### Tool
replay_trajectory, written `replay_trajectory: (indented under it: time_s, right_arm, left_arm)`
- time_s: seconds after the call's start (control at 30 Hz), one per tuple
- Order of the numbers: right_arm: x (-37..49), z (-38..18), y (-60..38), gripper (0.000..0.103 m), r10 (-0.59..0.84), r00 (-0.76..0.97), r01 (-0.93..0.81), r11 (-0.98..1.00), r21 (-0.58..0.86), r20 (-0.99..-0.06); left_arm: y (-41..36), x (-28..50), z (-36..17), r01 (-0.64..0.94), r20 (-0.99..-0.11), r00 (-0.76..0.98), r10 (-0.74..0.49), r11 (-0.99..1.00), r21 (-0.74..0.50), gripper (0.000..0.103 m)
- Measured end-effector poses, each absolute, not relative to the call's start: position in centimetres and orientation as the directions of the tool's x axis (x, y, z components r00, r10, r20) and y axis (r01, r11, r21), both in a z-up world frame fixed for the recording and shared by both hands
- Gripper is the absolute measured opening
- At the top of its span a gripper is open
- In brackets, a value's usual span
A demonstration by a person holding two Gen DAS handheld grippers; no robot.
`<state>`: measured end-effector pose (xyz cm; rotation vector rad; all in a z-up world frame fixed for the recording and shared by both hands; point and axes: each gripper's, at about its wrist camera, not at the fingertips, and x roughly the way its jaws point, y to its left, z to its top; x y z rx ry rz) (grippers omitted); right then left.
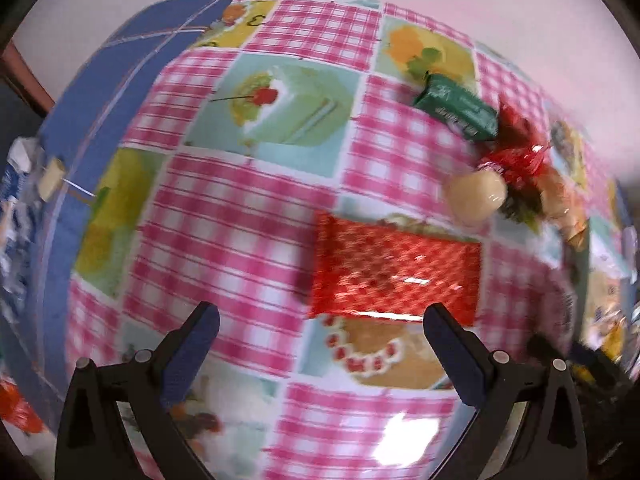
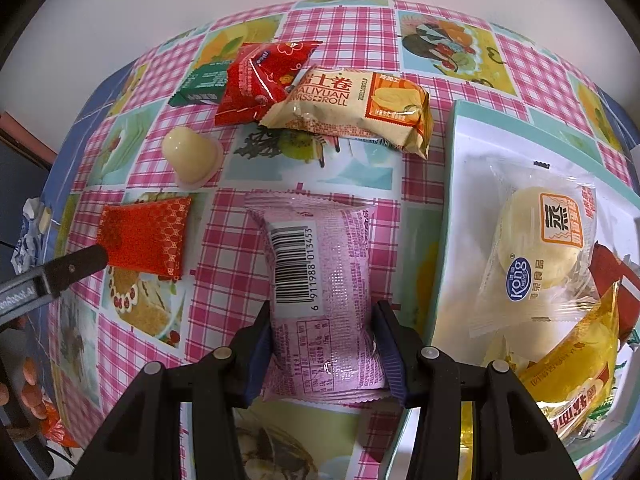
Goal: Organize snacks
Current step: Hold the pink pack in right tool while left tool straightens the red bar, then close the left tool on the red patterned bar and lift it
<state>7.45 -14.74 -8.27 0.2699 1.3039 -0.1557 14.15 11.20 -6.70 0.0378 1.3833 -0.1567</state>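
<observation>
The right gripper [image 2: 322, 344] has its two dark fingers closed against the sides of a pink wrapped snack [image 2: 320, 292], barcode side up, and the pads press into the wrapper near its lower end while the rest of the packet stretches away toward the middle of the checked tablecloth [image 2: 352, 24]. Just to the right of that packet, nearly touching the right finger, stands the pale green wall of a shallow white tray [image 2: 450, 184], which already holds a clear-wrapped round cake [image 2: 536, 252] and a yellow packet [image 2: 576, 372] overlapping it at the near end. The left gripper [image 1: 320, 322] hangs over the cloth with its jaws spread wide and nothing between them; a flat red patterned sachet [image 1: 396, 270] lies just beyond its fingertips, more toward the right finger, and in the right wrist view one of those fingers reaches to the sachet's near corner, though whether it touches I cannot tell. Past the sachet sits a cream jelly cup [image 2: 191, 155], and farther back a small heap lies close together: a green packet [image 2: 204, 86], a red packet [image 2: 260, 80] and a beige Swiss roll packet [image 2: 356, 110], the red one overlapping both neighbours. Between the pink snack and that heap the cloth is bare, and so is the wide stretch left of the sachet, out to the blue border [image 1: 80, 92] where the table falls away. The left wrist view is blurred.
</observation>
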Motion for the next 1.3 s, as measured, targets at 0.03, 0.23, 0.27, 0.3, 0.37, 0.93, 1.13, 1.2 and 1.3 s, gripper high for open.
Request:
replay_trajectory:
  time_s: [0.03,0.23,0.27,0.3,0.37,0.93,1.13,1.2,1.3]
  right_arm:
    - [7.5,-8.3,-14.8,0.051,0.039,0.26,0.265,0.958,0.11,-0.965]
    - [7.4,-8.2,-15.0,0.051,0.053,0.264,0.274,0.953,0.128,-0.963]
    - [7.3,-8.2,-15.1,0.051,0.055,0.265,0.277,0.952,0.131,-0.963]
    - [7.3,-8.2,-15.1,0.051,0.056,0.266,0.277,0.952,0.132,-0.962]
    - [7.3,-8.1,-15.1,0.051,0.055,0.266,0.278,0.952,0.131,-0.962]
    - [7.2,-8.2,-14.9,0.051,0.06,0.267,0.266,0.955,0.133,-0.962]
    - [7.2,-8.3,-14.8,0.051,0.049,0.266,0.259,0.958,0.12,-0.963]
    - [7.3,-8.4,-14.6,0.051,0.038,0.266,0.253,0.961,0.108,-0.963]
    - [7.4,-8.4,-13.9,0.051,0.006,0.265,0.238,0.969,0.072,-0.964]
  left_arm:
    - [10.2,14.6,-6.9,0.116,-0.979,0.179,-0.093,0.991,-0.072,0.102]
    - [8.5,16.5,-8.7,-0.046,-0.966,0.221,-0.131,0.988,-0.145,0.102]
    - [7.6,17.2,-9.0,-0.049,-0.969,0.223,-0.107,0.991,-0.121,0.102]
    - [6.6,17.6,-9.4,-0.049,-0.971,0.229,-0.075,0.995,-0.088,0.102]
    - [4.9,18.6,-9.8,-0.047,-0.97,0.24,-0.028,0.998,-0.041,0.102]
    - [1.6,18.6,-9.8,0.076,-0.963,0.225,0.145,0.983,0.166,0.102]
    - [3.1,18.3,-9.8,0.029,-0.977,0.193,0.093,0.994,0.101,0.102]
    - [3.4,18.2,-9.9,0.013,-0.98,0.186,0.068,0.997,0.072,0.102]
    - [3.6,18.3,-9.7,0.031,-0.98,0.188,0.063,0.997,0.07,0.101]
